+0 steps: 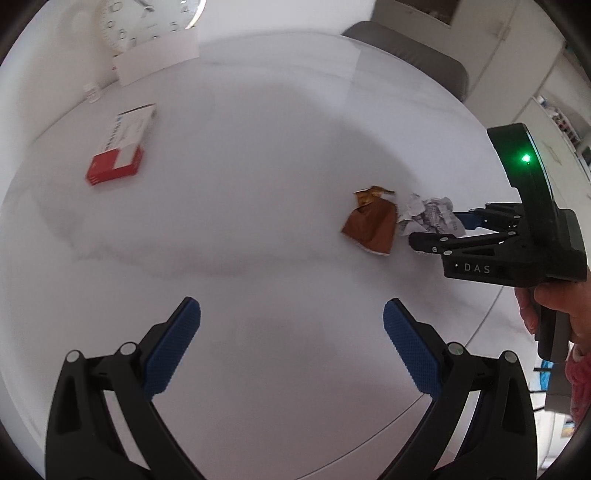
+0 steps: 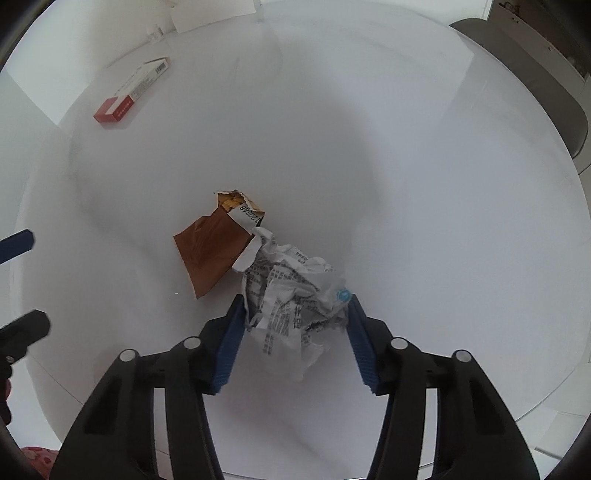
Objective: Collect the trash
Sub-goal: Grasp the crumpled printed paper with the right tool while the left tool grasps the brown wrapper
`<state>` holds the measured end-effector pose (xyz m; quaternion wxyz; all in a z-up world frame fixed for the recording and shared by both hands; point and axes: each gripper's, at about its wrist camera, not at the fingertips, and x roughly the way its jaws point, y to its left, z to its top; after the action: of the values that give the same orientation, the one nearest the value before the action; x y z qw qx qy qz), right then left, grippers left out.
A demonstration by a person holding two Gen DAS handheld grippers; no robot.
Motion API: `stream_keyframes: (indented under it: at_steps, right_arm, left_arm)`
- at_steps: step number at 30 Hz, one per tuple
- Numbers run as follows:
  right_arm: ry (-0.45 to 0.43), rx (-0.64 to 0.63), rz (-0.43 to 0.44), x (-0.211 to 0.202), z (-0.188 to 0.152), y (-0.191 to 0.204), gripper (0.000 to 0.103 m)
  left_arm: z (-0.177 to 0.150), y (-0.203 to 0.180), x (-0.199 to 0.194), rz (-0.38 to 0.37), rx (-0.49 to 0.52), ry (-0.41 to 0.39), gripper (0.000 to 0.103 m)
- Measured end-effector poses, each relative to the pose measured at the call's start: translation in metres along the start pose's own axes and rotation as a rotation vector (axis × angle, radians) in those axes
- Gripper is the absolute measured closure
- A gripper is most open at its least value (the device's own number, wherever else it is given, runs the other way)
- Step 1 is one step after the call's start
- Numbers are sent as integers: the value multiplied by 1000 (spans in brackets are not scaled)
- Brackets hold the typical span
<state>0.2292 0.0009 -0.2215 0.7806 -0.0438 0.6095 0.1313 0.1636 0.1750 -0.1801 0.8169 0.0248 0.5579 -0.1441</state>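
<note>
A crumpled printed paper ball [image 2: 291, 306] lies on the round white table [image 2: 406, 184], touching a torn brown wrapper [image 2: 210, 251] on its left. My right gripper [image 2: 295, 314] points steeply down, and both blue pads press against the ball's sides. In the left wrist view the same paper ball [image 1: 428, 212] sits between the right gripper's [image 1: 436, 229] fingers, beside the brown wrapper [image 1: 369, 225]. My left gripper [image 1: 291, 314] hangs open over bare table, well left of the trash, with nothing between its fingers.
A red and white carton [image 1: 118, 147] lies flat at the far left. Behind it stand a white box [image 1: 159, 59], a clock [image 1: 147, 18] and a small bottle [image 1: 92, 92]. A grey chair [image 1: 406, 55] is at the far edge. A hand [image 1: 561, 306] holds the right gripper.
</note>
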Motion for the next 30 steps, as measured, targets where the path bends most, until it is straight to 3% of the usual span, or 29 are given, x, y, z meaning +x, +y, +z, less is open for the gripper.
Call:
stream_keyframes:
  at_steps: [5,11,18,24,30]
  right_arm:
    - [-48,109,22,-20,-8,-19,51]
    - [-134,322,44,-66,-49,-49,51]
    - [-140,401,15,-90,-91,-54,51]
    - [-141,464,8,-90,-109,-64,51]
    - [-146,475,-2,-90,-113,-63,51]
  left_arm:
    - [17,-25,19,-84,111,15,8]
    - [47,-59,61,-103,227,39,8]
    - [57,-81,98,-64,268,77,29]
    - [55,-95,100,-47,298,62,39]
    - [58,-103,97,-35,317,50,58]
